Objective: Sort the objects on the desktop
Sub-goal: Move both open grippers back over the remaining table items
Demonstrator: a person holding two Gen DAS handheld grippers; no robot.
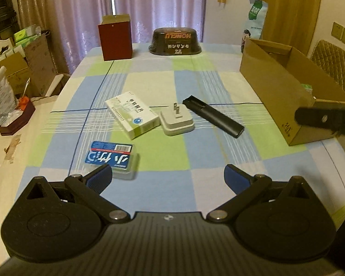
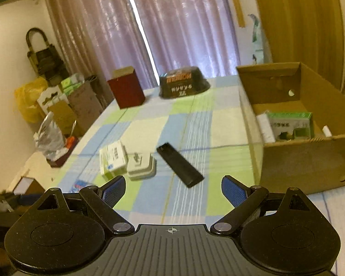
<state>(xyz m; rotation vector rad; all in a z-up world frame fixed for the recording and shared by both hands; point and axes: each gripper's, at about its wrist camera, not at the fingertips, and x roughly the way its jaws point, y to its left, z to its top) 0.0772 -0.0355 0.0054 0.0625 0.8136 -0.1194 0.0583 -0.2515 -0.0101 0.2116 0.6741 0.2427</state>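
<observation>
On the checked tablecloth lie a blue-labelled clear case (image 1: 111,157), a white medicine box (image 1: 132,117) (image 2: 112,159), a grey-white plug adapter (image 1: 177,122) (image 2: 141,165) and a black remote (image 1: 212,116) (image 2: 179,164). My left gripper (image 1: 168,179) is open, low over the near cloth, its left pad beside the blue case. My right gripper (image 2: 172,192) is open and empty, hovering near the remote's end. A brown cardboard box (image 1: 280,87) (image 2: 306,158) stands at the right; inside it are a green-and-white packet (image 2: 289,124) and small white items.
A dark red box (image 1: 116,40) (image 2: 126,89) and a dark brown bowl-shaped pack (image 1: 174,41) (image 2: 184,82) stand at the far table edge before purple curtains. Bags and cartons crowd the left side (image 1: 18,69). Part of the other gripper (image 1: 324,119) shows black at the right.
</observation>
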